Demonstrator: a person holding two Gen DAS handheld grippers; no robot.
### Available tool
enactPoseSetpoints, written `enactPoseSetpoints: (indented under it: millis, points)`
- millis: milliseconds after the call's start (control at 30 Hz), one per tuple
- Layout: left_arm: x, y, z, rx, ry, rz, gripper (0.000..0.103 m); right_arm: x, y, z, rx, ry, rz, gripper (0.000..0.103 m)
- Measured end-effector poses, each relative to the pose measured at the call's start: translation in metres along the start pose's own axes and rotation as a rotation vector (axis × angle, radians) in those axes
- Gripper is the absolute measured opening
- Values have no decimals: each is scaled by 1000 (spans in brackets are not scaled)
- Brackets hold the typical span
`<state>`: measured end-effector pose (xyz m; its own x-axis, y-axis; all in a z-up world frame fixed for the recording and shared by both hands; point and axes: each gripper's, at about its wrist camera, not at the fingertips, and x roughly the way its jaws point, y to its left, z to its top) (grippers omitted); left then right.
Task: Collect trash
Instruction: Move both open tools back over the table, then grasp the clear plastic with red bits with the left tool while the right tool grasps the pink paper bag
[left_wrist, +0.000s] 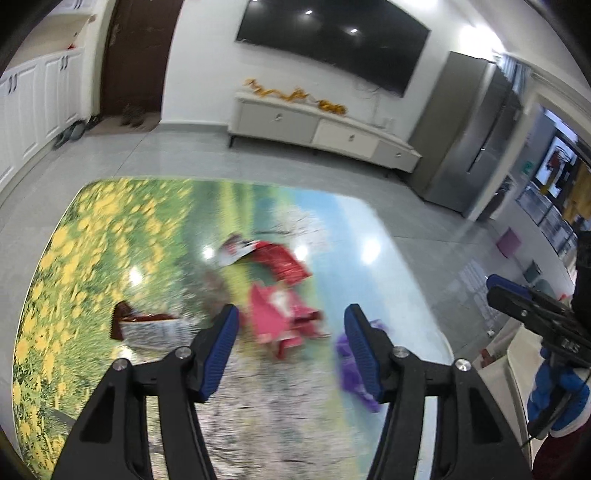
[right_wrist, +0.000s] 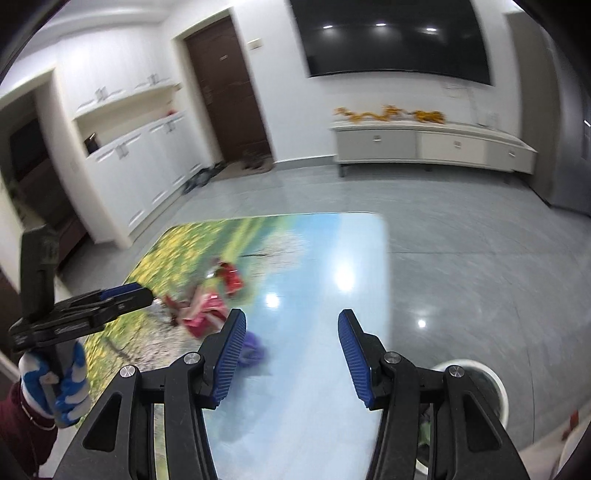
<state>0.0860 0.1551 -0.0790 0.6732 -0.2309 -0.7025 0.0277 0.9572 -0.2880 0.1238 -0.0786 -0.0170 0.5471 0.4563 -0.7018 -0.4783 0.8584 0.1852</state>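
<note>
Pink wrapper (left_wrist: 284, 317) lies mid-table (left_wrist: 110, 221), twelve o'clock of the left gripper (left_wrist: 291, 350), jaws spread and empty. Right gripper (right_wrist: 291, 358) gapes too. Descend squarely, straddle, then pinch.

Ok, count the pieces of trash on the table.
4, though blur may hide more: a red wrapper farthest, a pink wrapper mid-table, a brown and white packet left, a purple wrapper nearest right.

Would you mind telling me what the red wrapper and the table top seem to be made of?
The red wrapper looks like thin crinkled plastic or foil film, creased and slightly shiny, though blur leaves this open. The table top seems glossy glass or laminate over a printed landscape: ceiling lights reflect sharply in it.
</note>
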Motion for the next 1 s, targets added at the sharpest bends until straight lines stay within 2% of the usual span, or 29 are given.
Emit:
enactPoseSetpoints:
  millis: [233, 400, 533, 733, 833, 867, 900, 1000]
  points:
    - [41, 32, 0, -19, 79, 55, 44, 74, 52, 15, -103, 113, 88, 49]
    - [62, 40, 4, -4, 97, 66, 42, 117, 65, 16, -134, 190, 89, 49]
    - [78, 44, 4, 10, 123, 64, 35, 151, 67, 14, -137, 251, 82, 48]
    - [91, 48, -2, 14, 152, 47, 20, 178, 73, 8, -161, 315, 84, 46]
    - [89, 46, -4, 19, 142, 39, 18, 188, 76, 4, -183, 345, 77, 42]
    - [89, 46, -5, 17, 139, 36, 18, 190, 76, 3, -183, 352, 80, 36]
    - [89, 47, -5, 11, 135, 33, 17, 191, 76, 2, -182, 358, 84, 34]
    - [83, 47, -6, -6, 124, 25, 16, 193, 77, 2, -189, 368, 90, 33]
